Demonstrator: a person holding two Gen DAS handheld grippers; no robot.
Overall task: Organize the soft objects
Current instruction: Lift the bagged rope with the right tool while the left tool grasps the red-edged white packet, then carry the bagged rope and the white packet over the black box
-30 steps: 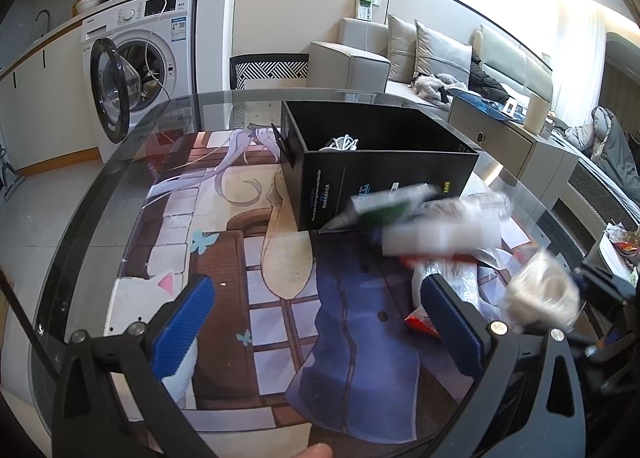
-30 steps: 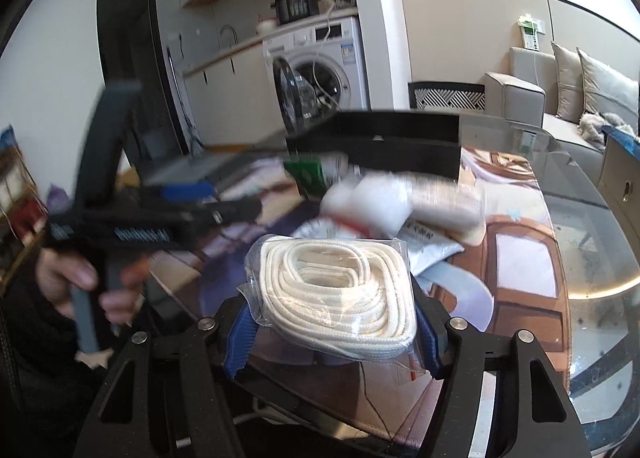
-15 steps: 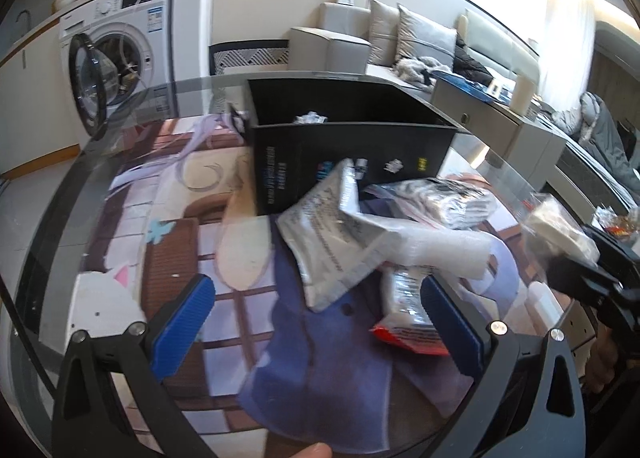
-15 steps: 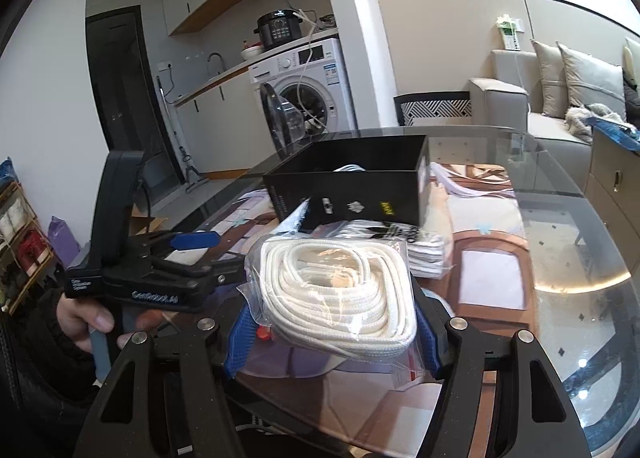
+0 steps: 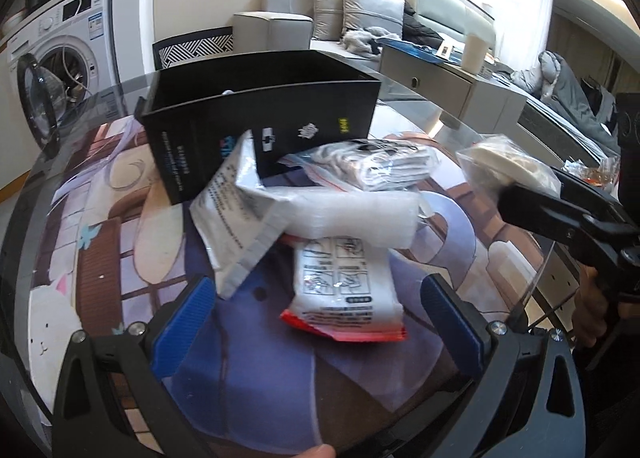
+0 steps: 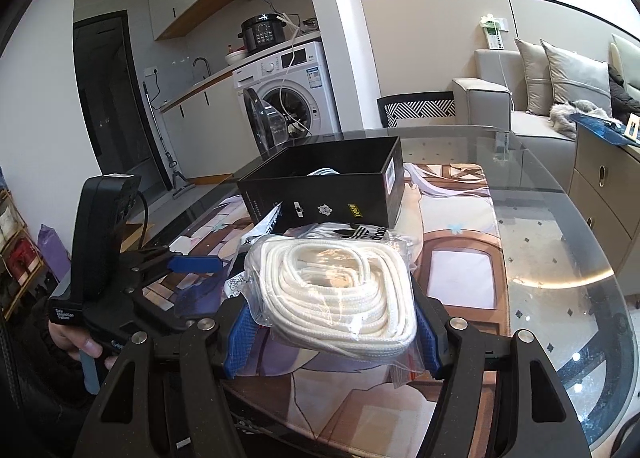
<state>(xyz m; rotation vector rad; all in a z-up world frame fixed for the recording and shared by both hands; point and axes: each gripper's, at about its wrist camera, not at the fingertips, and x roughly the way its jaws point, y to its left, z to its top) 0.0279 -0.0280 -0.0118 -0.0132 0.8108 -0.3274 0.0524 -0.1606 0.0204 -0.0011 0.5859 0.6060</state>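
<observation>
My right gripper point(image 6: 334, 332) is shut on a clear bag of coiled white rope point(image 6: 334, 290), held above the table's near edge; the bag also shows at the right of the left wrist view point(image 5: 506, 166). My left gripper point(image 5: 316, 318) is open, its blue pads either side of a white packet with a red edge point(image 5: 346, 298). Behind that packet lie a white foam roll point(image 5: 352, 218), a grey printed pouch point(image 5: 236, 214) and a bagged white cloth point(image 5: 376, 166). An open black box point(image 6: 328, 186) stands behind the pile with something white inside.
The round glass table point(image 6: 560, 242) carries a printed mat point(image 5: 120, 218). A washing machine point(image 6: 296, 98) with its door open stands behind, a sofa point(image 6: 540, 98) to the right. The table's glass rim runs close on the right.
My left gripper has moved forward and right, closer to the pile, so the red-edged packet now lies between its pads. My right gripper has kept its hold on the rope bag and steadied.
</observation>
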